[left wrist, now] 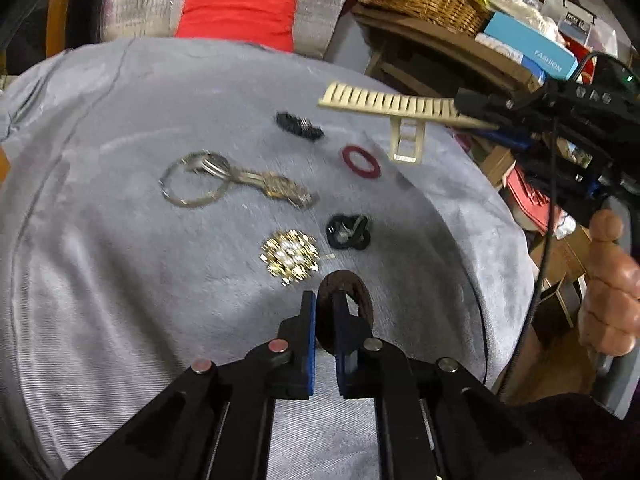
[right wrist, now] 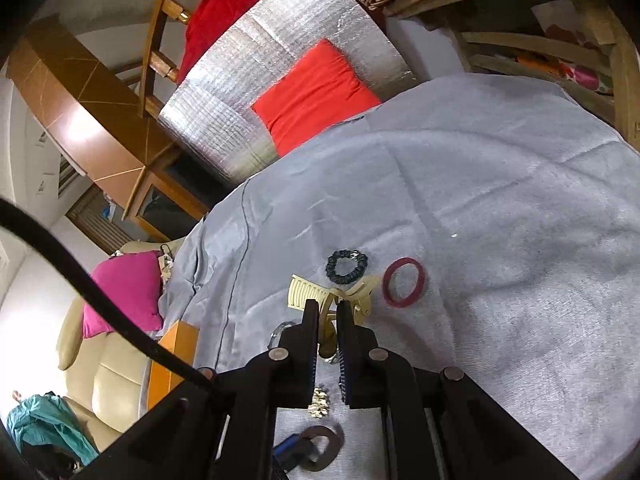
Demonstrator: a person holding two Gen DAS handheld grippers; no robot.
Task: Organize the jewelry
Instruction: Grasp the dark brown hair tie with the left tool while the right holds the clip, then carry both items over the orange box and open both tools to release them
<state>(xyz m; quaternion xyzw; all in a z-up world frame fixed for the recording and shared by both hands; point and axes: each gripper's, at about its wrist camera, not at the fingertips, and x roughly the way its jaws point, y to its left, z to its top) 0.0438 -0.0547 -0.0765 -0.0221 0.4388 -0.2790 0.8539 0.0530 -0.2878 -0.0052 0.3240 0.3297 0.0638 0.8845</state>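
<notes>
Grey cloth (left wrist: 120,120), maroon ring (left wrist: 361,160), gold brooch (left wrist: 290,258), cream hair clip (left wrist: 400,106).

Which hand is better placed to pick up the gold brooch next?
Neither is free: the left gripper is shut on the dark ring and the right on the cream hair clip. Still, left: the gold brooch lies just past its fingers.

two fisheye views, each looking forward and down along a handheld gripper's fingers, close above a grey cloth (left wrist: 120,280). the left wrist view faces the far silver wall and red cushion (left wrist: 238,12). the right wrist view is tilted, looking from the right. both share the cloth, red ring (right wrist: 403,282) and cream hair clip (right wrist: 332,298).
</notes>
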